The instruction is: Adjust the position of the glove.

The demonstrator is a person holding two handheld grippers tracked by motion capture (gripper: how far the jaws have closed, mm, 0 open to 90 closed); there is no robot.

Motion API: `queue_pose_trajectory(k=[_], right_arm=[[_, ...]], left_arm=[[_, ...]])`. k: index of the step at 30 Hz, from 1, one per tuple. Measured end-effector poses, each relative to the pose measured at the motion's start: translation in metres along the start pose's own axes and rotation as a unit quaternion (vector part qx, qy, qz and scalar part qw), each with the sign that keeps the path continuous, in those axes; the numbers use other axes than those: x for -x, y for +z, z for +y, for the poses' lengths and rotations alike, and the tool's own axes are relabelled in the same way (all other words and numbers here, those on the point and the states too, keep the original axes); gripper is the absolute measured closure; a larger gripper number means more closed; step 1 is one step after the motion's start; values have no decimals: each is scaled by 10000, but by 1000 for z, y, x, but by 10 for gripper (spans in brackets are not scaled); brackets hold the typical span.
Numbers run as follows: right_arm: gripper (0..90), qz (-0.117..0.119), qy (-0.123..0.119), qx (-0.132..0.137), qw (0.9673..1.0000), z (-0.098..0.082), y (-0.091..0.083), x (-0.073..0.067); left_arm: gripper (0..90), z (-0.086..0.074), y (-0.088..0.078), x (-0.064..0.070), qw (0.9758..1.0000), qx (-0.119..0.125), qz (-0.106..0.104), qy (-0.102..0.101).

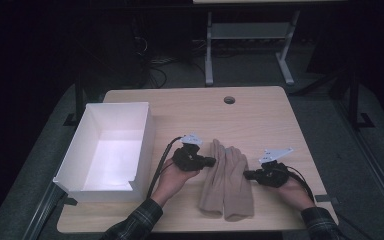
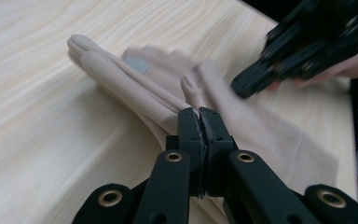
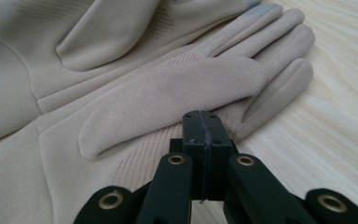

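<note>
Both tongs, left (image 1: 211, 161) and right (image 1: 247, 175), are pressed together, empty; they should be spread before the gloves (image 1: 226, 181) are pinched.

Wood table (image 1: 260, 107) w/ white box (image 1: 107, 150), beige gloves (image 1: 226, 182).

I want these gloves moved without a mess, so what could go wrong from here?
Both sets of jaws are closed with nothing between them: the left gripper and right gripper must open first, or they will only push the gloves around. The two gloves lie overlapped, so a pinch may lift one and drag the other. The white box stands close beside the left hand, which could bump it.
</note>
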State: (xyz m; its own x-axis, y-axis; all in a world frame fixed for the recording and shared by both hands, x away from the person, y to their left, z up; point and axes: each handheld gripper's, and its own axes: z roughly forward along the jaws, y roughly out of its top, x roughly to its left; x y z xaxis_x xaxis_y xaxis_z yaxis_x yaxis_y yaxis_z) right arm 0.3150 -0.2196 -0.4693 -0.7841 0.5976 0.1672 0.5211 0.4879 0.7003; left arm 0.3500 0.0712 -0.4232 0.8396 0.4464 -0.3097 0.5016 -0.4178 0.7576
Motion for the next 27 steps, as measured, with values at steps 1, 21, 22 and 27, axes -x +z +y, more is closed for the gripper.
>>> queue_pose_trajectory(k=[1, 21, 22, 27], right_arm=[[900, 5, 8, -12, 10000, 1, 1, -1], [900, 380, -266, 8, 9989, 28, 37, -30], [900, 391, -259, -7, 9989, 30, 39, -32], [900, 388, -345, -3, 9987, 30, 38, -32]], left_arm=[[883, 3, 1, 1, 10000, 15, -25, 22], [883, 8, 26, 10, 9993, -143, -343, 29], [883, 7, 29, 11, 9992, -179, -355, 4], [883, 3, 36, 12, 9990, -255, -378, 32]])
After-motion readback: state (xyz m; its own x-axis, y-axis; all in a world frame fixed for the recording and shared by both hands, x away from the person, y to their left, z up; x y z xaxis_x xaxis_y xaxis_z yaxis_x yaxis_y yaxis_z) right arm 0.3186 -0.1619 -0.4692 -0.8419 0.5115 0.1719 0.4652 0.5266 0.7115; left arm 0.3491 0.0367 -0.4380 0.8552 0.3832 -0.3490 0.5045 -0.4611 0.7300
